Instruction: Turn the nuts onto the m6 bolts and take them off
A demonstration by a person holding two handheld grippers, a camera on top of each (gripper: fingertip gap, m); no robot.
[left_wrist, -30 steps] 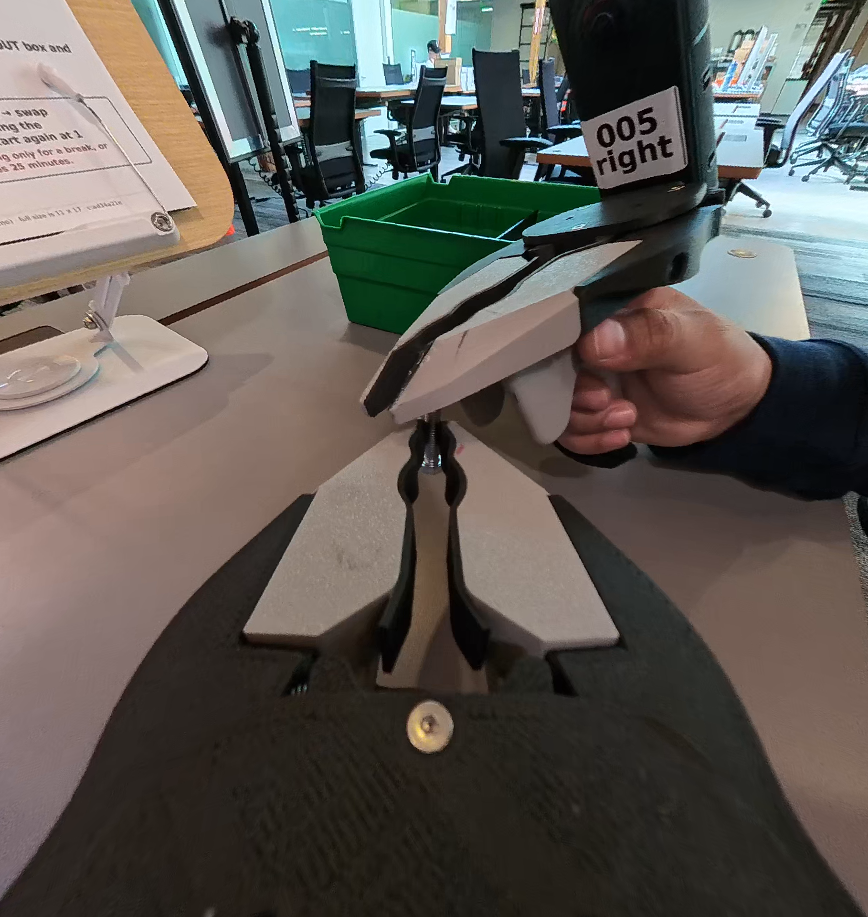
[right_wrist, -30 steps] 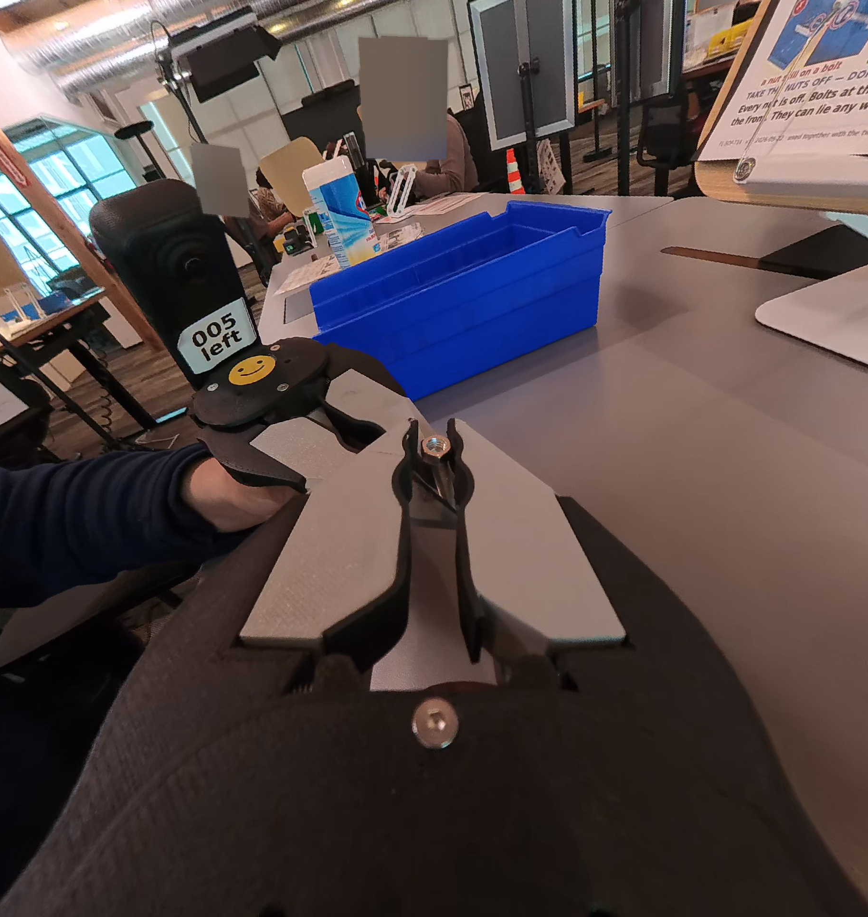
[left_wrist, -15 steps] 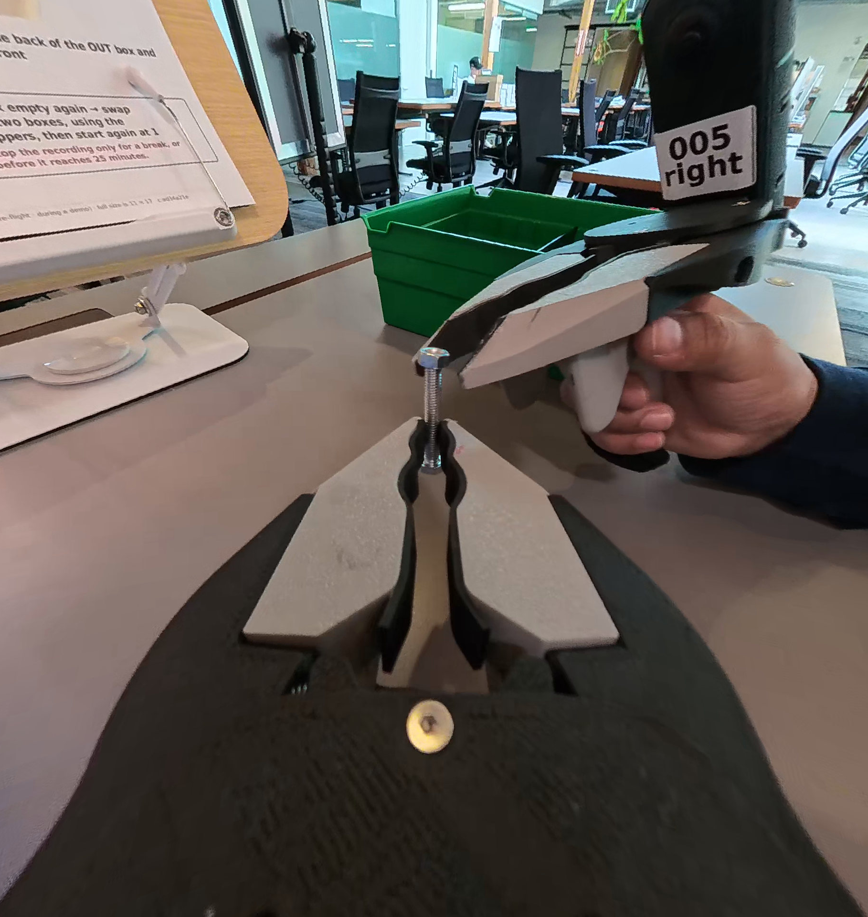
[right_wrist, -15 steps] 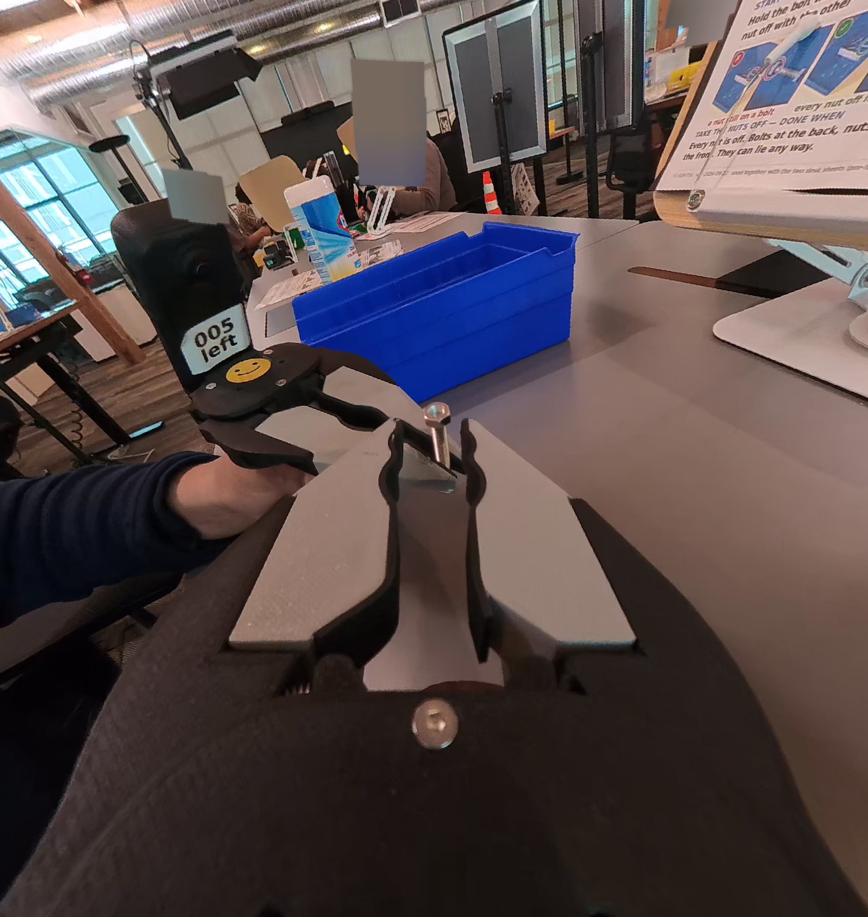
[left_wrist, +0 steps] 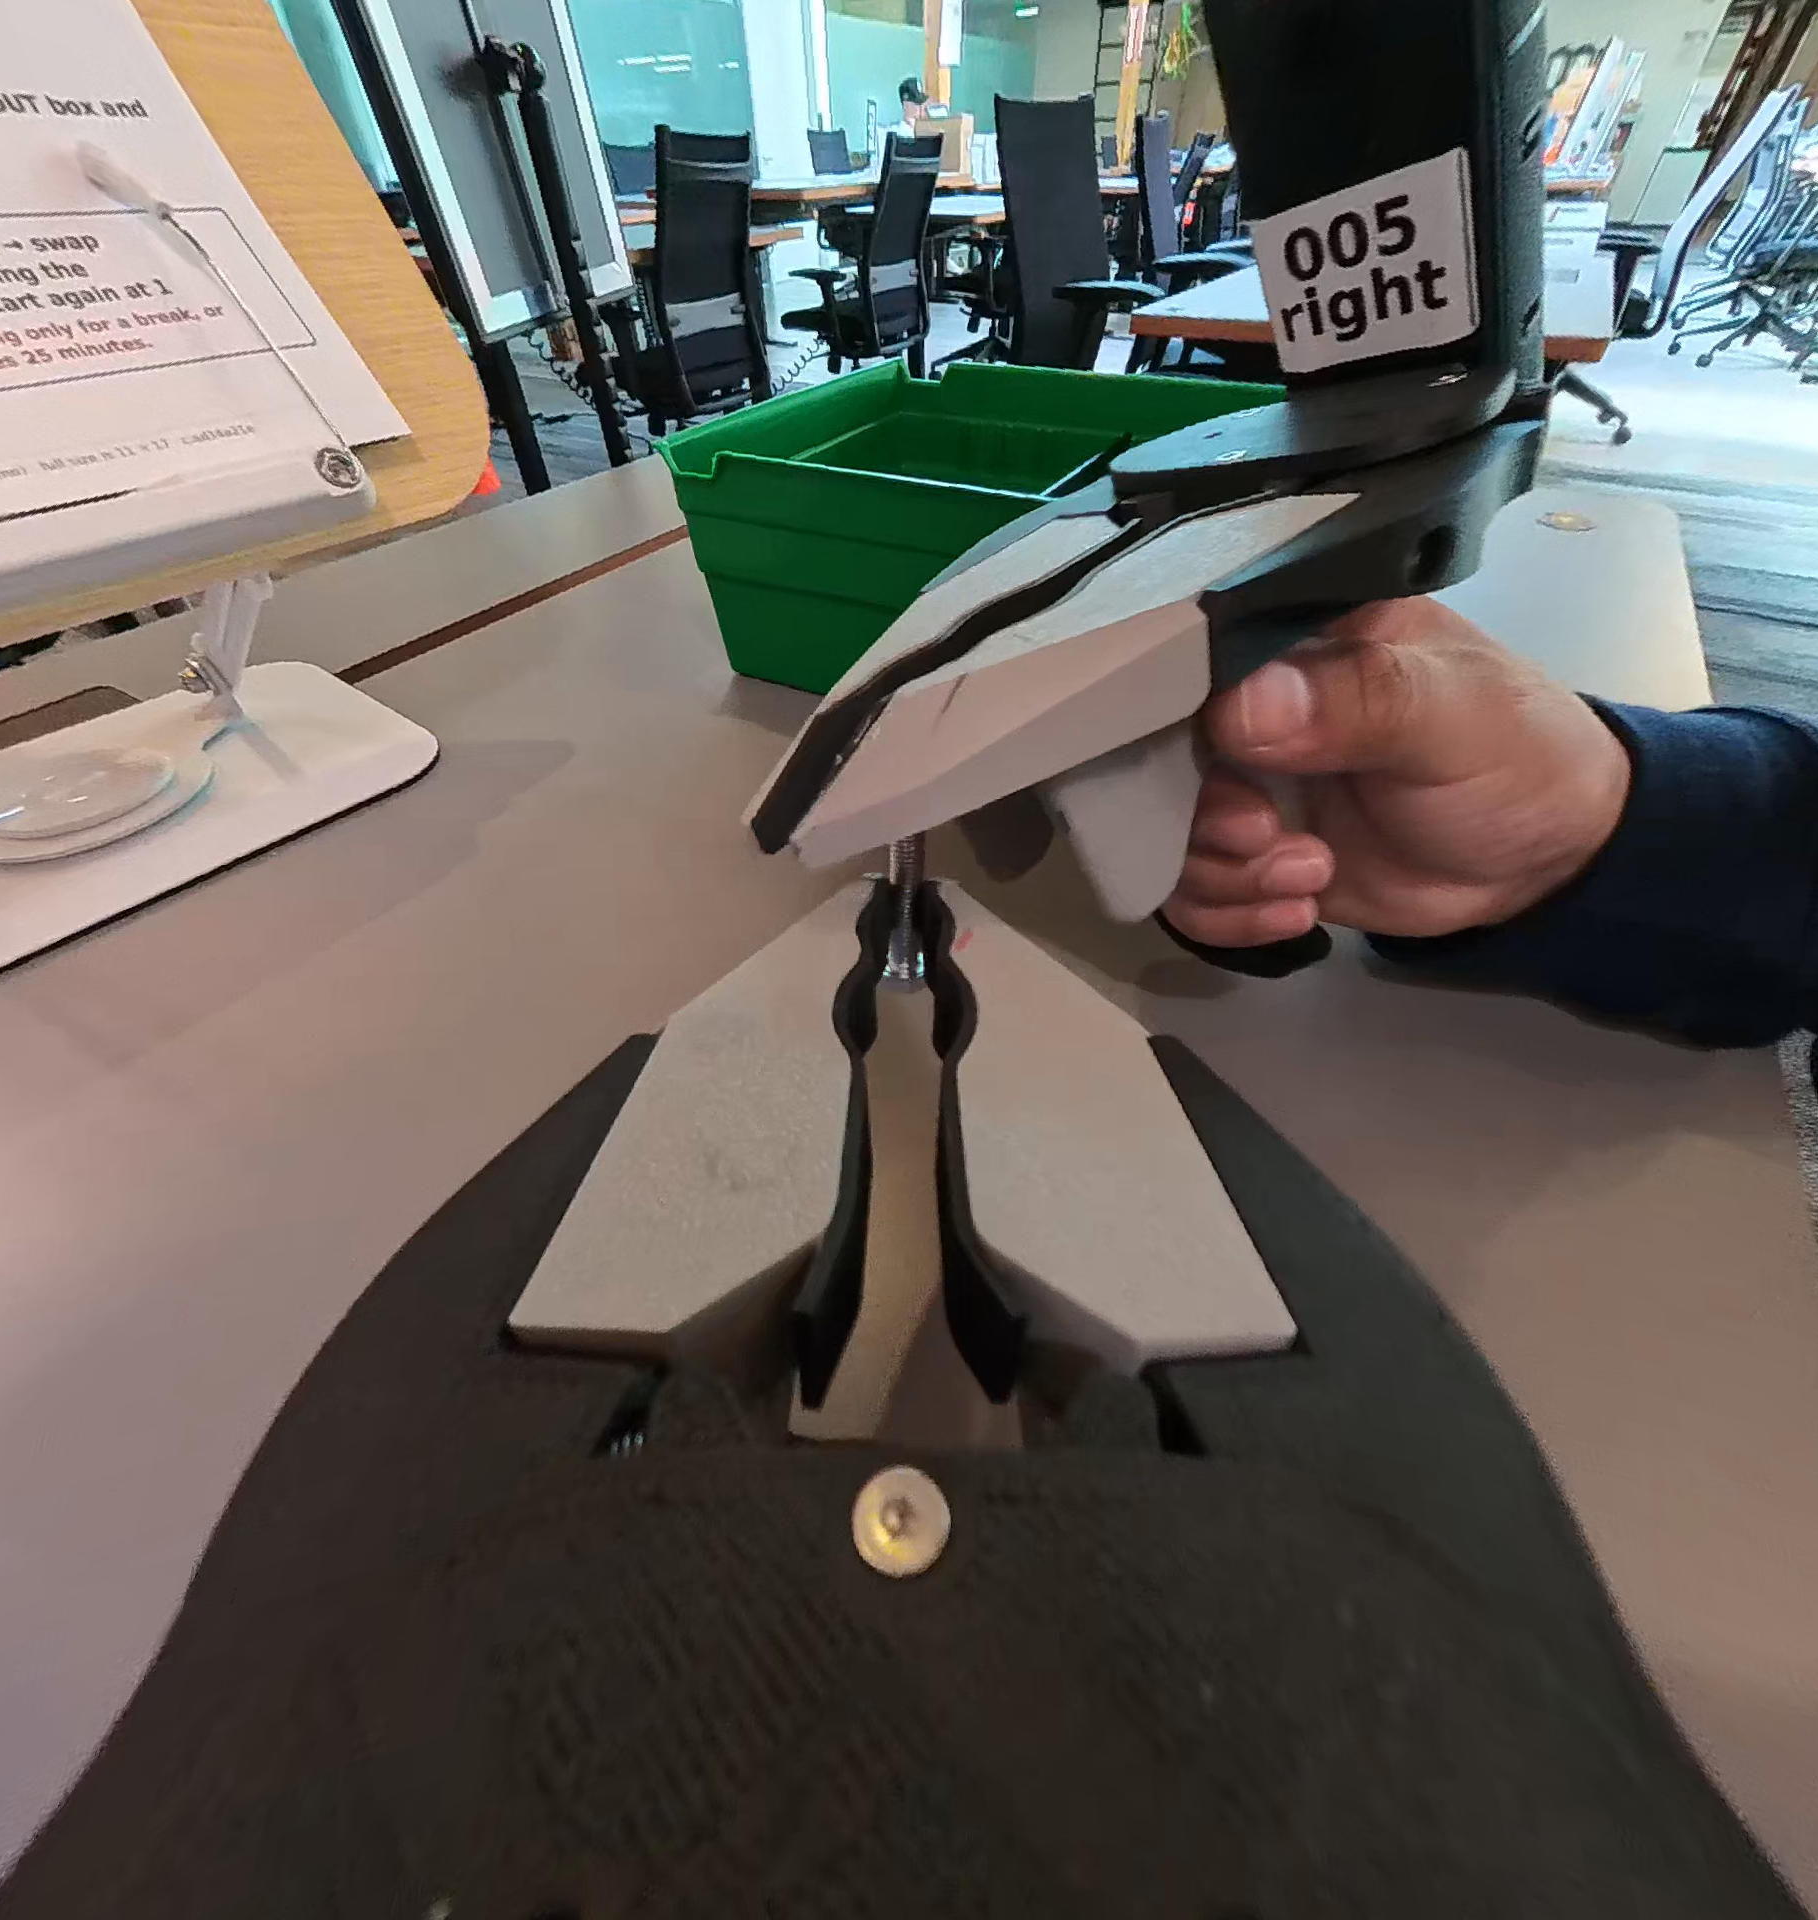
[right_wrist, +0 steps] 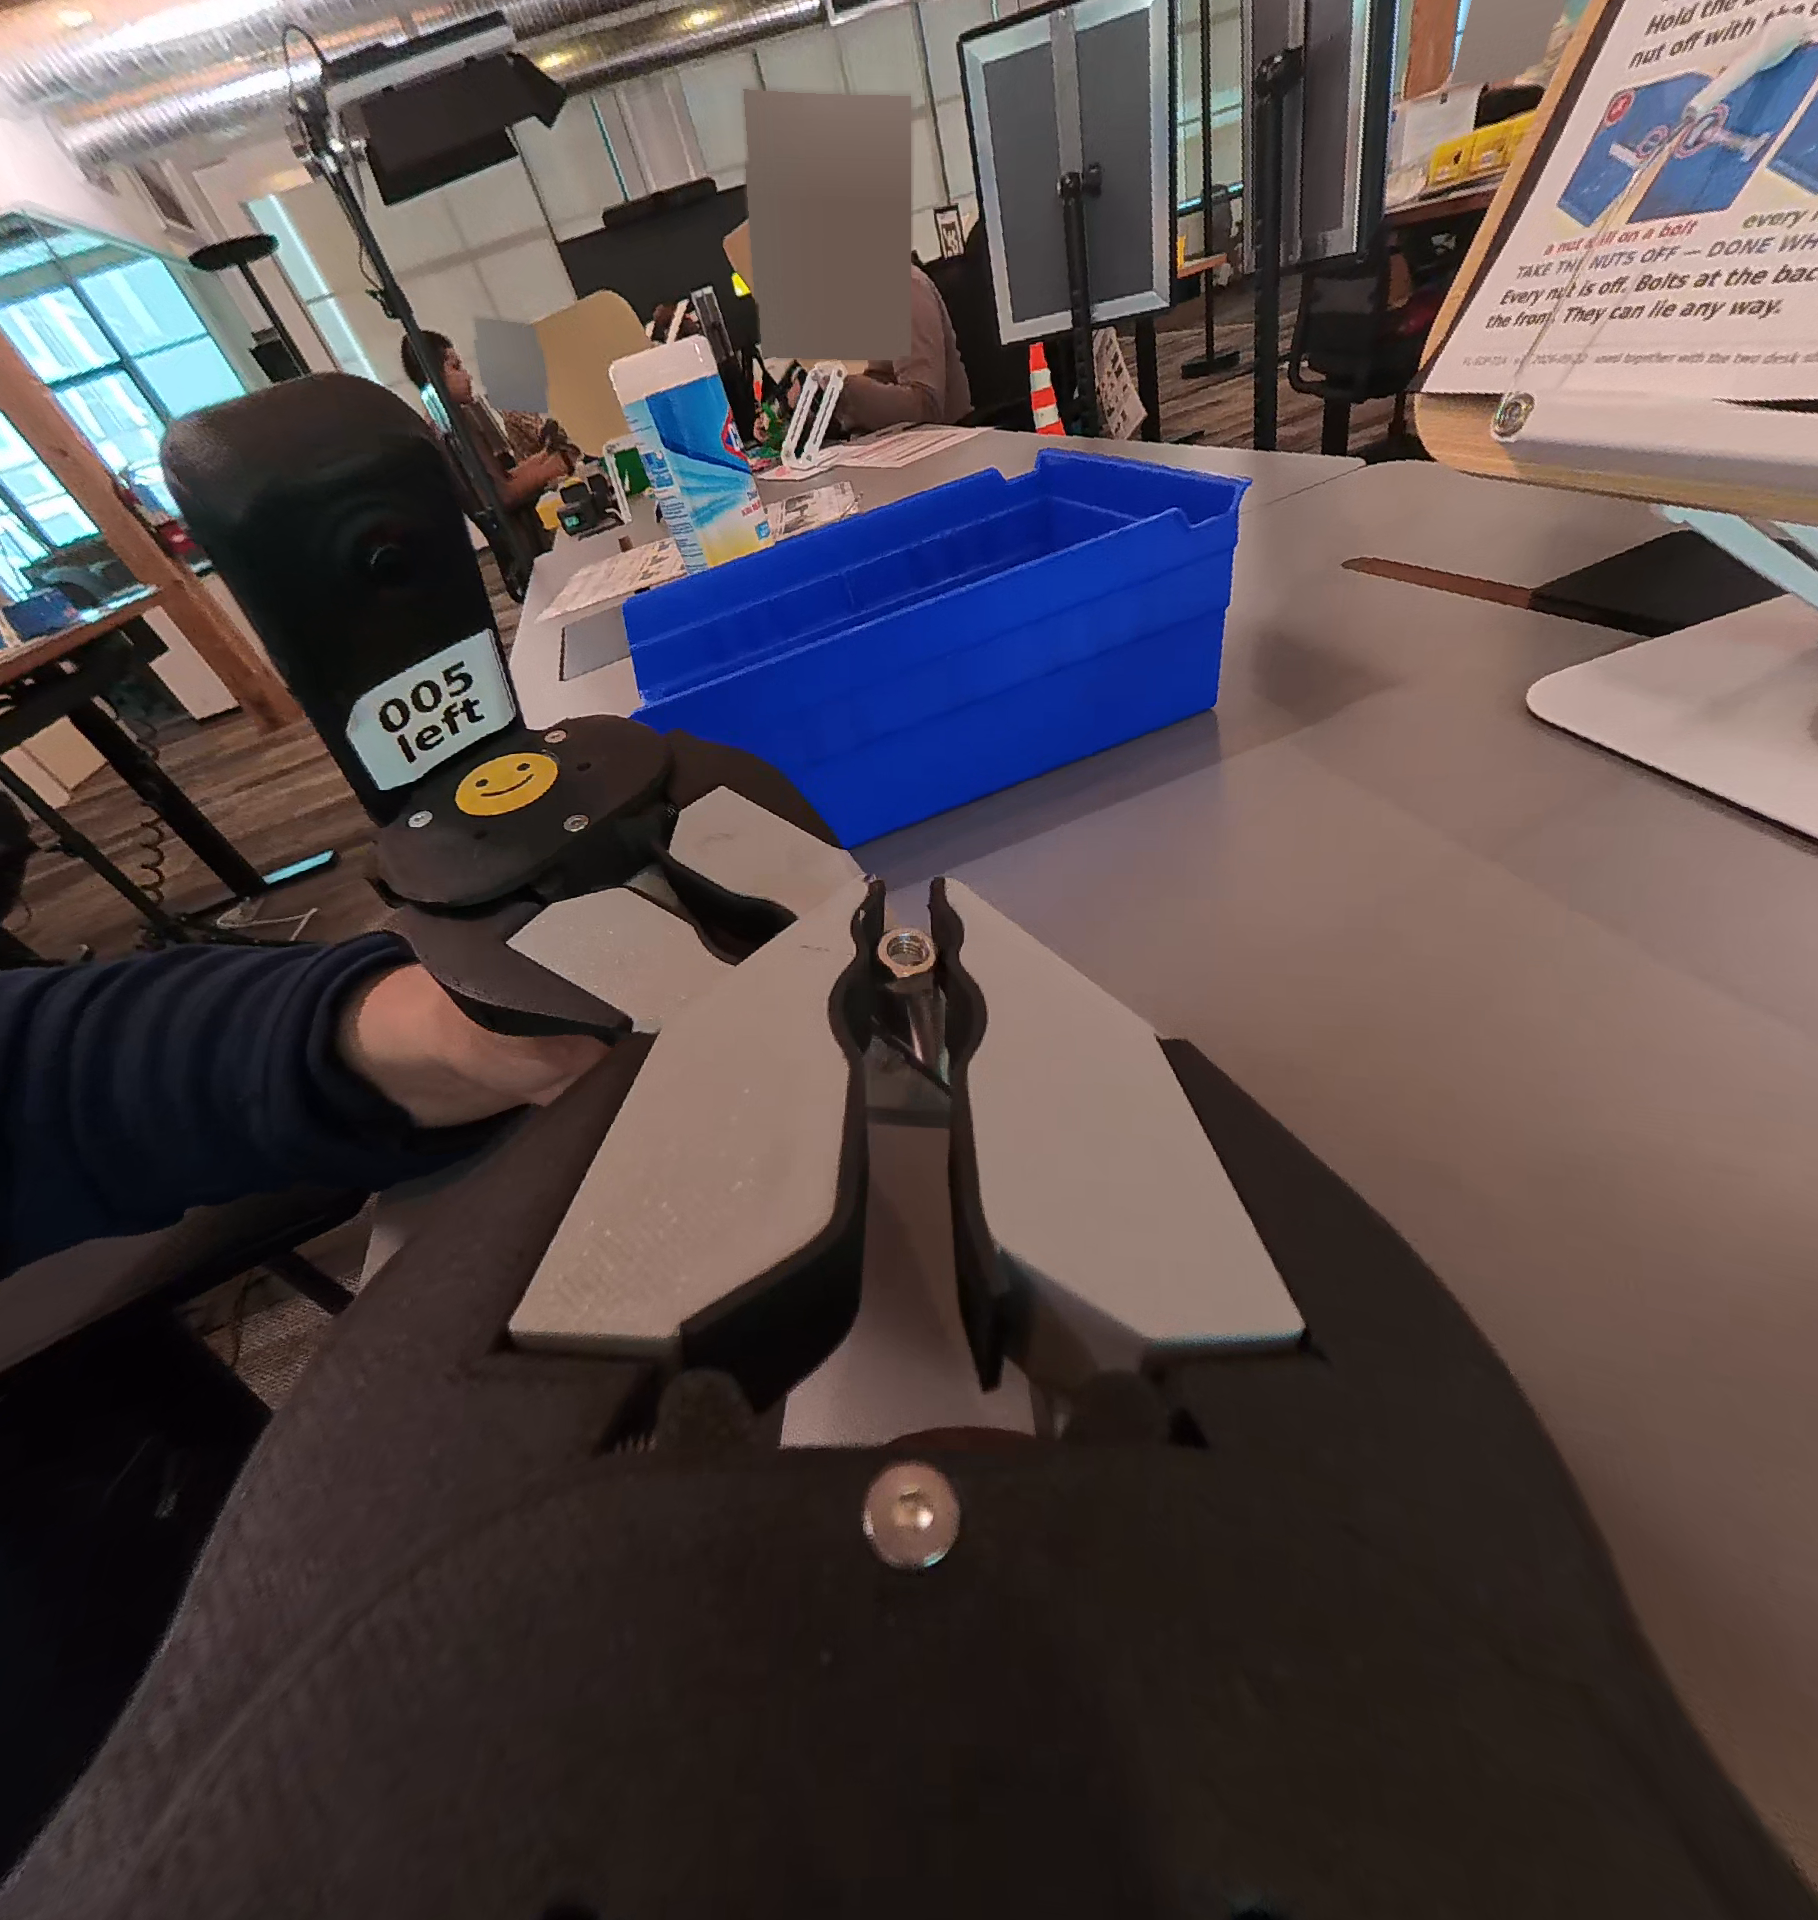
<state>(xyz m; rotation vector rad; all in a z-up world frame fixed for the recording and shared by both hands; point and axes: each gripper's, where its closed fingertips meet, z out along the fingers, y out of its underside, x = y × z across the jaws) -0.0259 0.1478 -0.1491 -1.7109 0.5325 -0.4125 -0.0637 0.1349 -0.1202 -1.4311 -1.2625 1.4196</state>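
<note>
My left gripper (left_wrist: 905, 916) is shut on the lower end of a silver M6 bolt (left_wrist: 902, 871) and holds it upright above the grey table (left_wrist: 365, 1039). My right gripper (right_wrist: 903, 896) comes down from above and is shut on the silver nut (right_wrist: 905, 951) at the bolt's top end. In the left wrist view the right gripper (left_wrist: 780, 831) covers the nut and the top of the thread. In the right wrist view the bolt shaft (right_wrist: 920, 1034) runs down between my fingers, with the left gripper's body (right_wrist: 510, 821) to the left.
A green bin (left_wrist: 811, 582) stands behind the grippers in the left wrist view. A blue bin (right_wrist: 936, 707) stands ahead in the right wrist view. A white instruction stand (left_wrist: 209, 748) sits at the table's side, also seen in the right wrist view (right_wrist: 1715, 748).
Half a second ago my right gripper was open and drawn back from the bolt, its top end bare. It has come back over the top and shut on the nut. The left gripper kept hold.
</note>
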